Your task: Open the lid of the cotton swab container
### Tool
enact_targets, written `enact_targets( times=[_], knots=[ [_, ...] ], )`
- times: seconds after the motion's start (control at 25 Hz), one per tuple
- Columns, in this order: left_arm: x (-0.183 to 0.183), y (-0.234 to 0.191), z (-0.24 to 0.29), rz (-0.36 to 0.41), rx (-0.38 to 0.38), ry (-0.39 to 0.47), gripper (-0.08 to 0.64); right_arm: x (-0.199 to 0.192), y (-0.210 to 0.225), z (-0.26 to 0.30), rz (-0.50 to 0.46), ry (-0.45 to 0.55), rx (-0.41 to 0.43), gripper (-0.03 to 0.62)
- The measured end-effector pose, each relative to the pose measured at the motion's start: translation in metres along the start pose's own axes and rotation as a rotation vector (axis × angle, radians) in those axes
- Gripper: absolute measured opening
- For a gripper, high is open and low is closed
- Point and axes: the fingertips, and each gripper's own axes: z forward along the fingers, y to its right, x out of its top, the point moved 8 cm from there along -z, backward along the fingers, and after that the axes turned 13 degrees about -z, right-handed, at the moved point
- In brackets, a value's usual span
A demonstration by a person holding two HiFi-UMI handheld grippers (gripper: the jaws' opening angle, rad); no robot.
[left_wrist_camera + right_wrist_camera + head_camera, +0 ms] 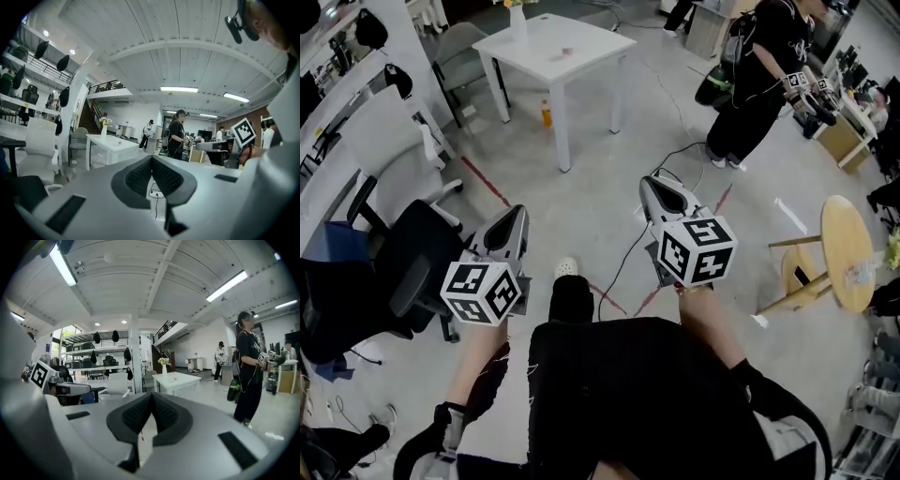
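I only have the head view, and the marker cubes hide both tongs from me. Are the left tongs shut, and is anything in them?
Observer: The left gripper view shows the left tongs shut, pads together, nothing between them.
Operator: And the right?
Observer: The right gripper view shows the right tongs shut too, and empty.
Operator: What lies past the white table ahead?
Observer: In the left gripper view a staircase rises behind the white table. No cotton swab container can be made out in either gripper view.
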Motion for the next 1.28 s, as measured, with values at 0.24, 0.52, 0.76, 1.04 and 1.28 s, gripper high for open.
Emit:
enact_targets(
  times=[0.24, 0.52, 0.76, 1.04, 1.28],
  knots=[
    [0.0, -0.02, 0.031, -0.021, 0.005, -0.027, 0.011, -0.009, 0.015, 0.028, 0.004, -0.043, 0.011, 0.005],
    [0.019, -0.056, 0.088, -0.041, -0.003, -0.036, 0.011, -0.005, 0.037, 0.09, 0.031, -0.064, 0.024, 0.005],
    [0.059, -0.092, 0.147, -0.04, -0.028, -0.044, 0.011, 0.016, 0.058, 0.153, 0.055, -0.079, 0.014, 0.005],
    [0.106, -0.134, 0.206, -0.018, -0.061, -0.026, 0.011, 0.044, 0.084, 0.222, 0.126, -0.047, -0.008, 0.005],
    [0.133, -0.17, 0.247, -0.011, -0.092, -0.003, 0.011, 0.058, 0.088, 0.276, 0.122, -0.019, -0.002, 0.005]
  ],
)
